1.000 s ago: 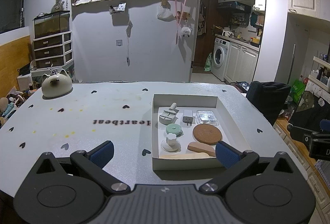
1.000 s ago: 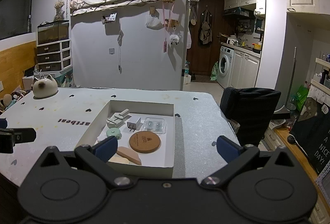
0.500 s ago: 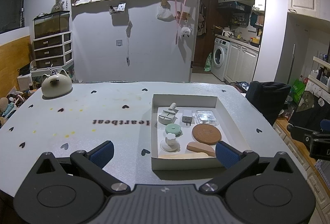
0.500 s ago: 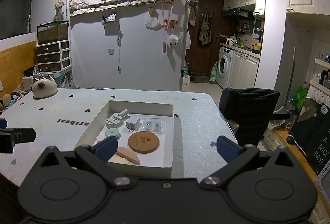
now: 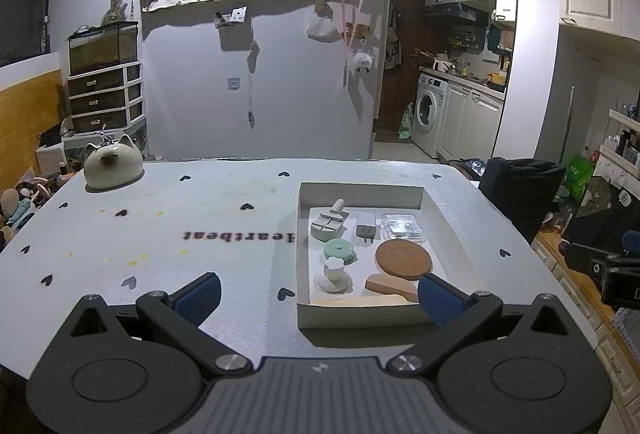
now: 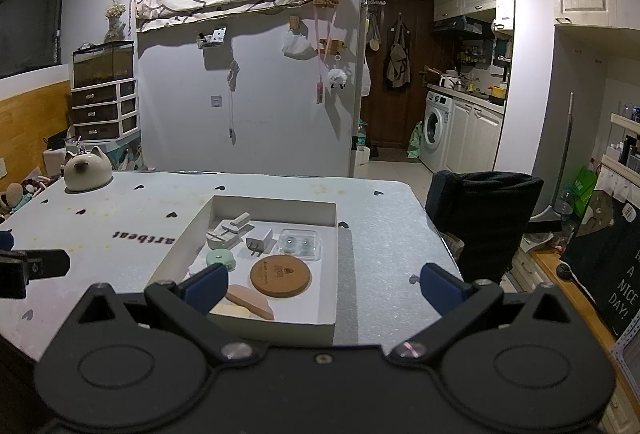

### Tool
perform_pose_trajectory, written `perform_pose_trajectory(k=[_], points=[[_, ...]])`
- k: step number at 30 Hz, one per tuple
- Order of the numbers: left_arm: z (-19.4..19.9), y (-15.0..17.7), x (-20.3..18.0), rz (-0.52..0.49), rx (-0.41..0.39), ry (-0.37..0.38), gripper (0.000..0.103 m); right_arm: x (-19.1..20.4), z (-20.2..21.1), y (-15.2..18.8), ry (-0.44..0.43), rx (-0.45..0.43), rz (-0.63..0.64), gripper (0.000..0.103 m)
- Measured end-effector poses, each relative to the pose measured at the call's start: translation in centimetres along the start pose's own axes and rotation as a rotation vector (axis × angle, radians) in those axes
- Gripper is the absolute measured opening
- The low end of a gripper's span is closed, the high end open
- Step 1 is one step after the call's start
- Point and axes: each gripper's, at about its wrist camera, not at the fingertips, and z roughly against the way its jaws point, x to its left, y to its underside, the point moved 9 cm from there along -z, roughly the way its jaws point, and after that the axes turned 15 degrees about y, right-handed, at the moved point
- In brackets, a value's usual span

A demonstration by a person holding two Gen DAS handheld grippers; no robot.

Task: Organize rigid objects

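Note:
A shallow white box (image 5: 362, 195) (image 6: 276, 209) sits on the table and holds several small items: a round cork coaster (image 5: 403, 258) (image 6: 280, 275), a mint green disc (image 5: 340, 250) (image 6: 219, 259), a white plug (image 5: 366, 230) (image 6: 259, 240), a clear plastic case (image 5: 401, 227) (image 6: 300, 243), a pale clip-like piece (image 5: 328, 224) (image 6: 226, 230), a white flower-topped stand (image 5: 334, 275) and a wooden wedge (image 5: 390, 285) (image 6: 248, 299). My left gripper (image 5: 318, 296) is open, near the box's front edge. My right gripper (image 6: 324, 286) is open too, just before the box.
A cat-shaped ceramic dome (image 5: 113, 164) (image 6: 87, 169) stands at the table's far left corner. A dark chair (image 6: 484, 210) is beside the table's right edge. The other gripper shows at the side of each view. Kitchen cabinets and a washing machine (image 5: 430, 114) are behind.
Both grippers have barely drifted; the box sits slightly lower in the right wrist view. Nothing was taken hold of or let go.

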Motion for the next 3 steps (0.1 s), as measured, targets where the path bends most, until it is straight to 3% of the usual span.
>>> perform_pose_trajectory(k=[3], points=[[0.14,0.10,0.14,0.002,0.001,-0.004,0.103,0.04,0.00,-0.08,0.001,-0.001,0.000,0.103]])
